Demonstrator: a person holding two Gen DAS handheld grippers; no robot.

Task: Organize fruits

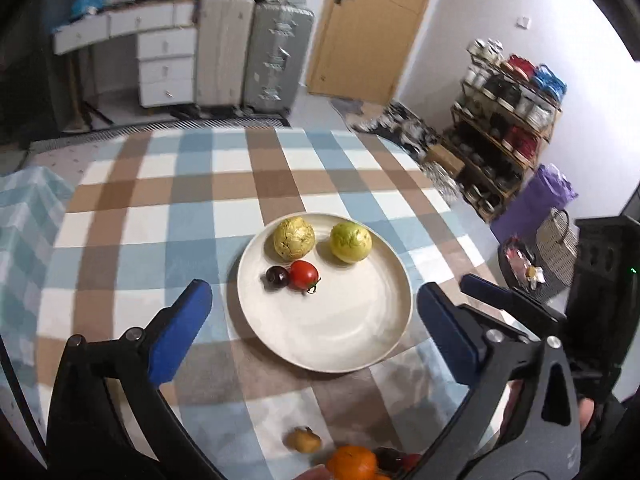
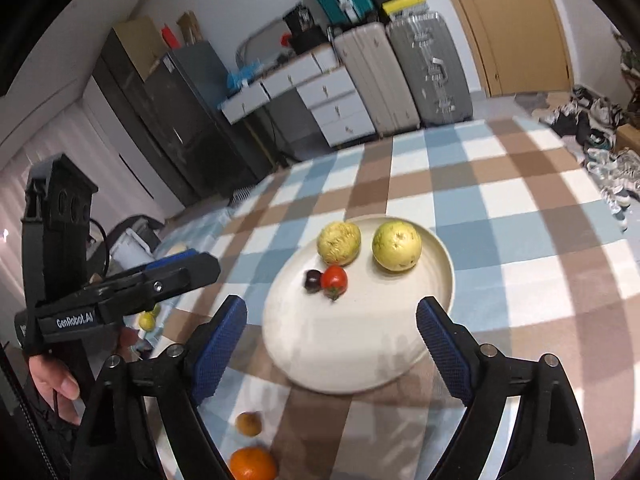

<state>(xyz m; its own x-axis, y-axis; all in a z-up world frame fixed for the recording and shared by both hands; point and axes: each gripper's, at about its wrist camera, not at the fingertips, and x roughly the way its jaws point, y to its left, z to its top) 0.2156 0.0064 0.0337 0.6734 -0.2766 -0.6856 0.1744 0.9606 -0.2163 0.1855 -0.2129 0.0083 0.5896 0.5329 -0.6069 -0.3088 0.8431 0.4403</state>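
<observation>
Over checked cloth (image 1: 168, 184), both tools (image 1: 316, 316) (image 2: 332, 332) seemingly wide, empty.

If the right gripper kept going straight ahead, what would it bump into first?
Probably the white plate. The right gripper, open and empty, points down at the plate's bare near part, short of the red tomato. Depth is hard to judge, so this is a guess.

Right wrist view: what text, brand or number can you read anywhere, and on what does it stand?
"GenRobot.AI": white lettering on the side of the black left gripper, seen in the right wrist view.
Suitcases and the boxes stacked above them: any labels are too blurred to read.
Plate and fruits: no text.
Left wrist view: nothing legible.
</observation>
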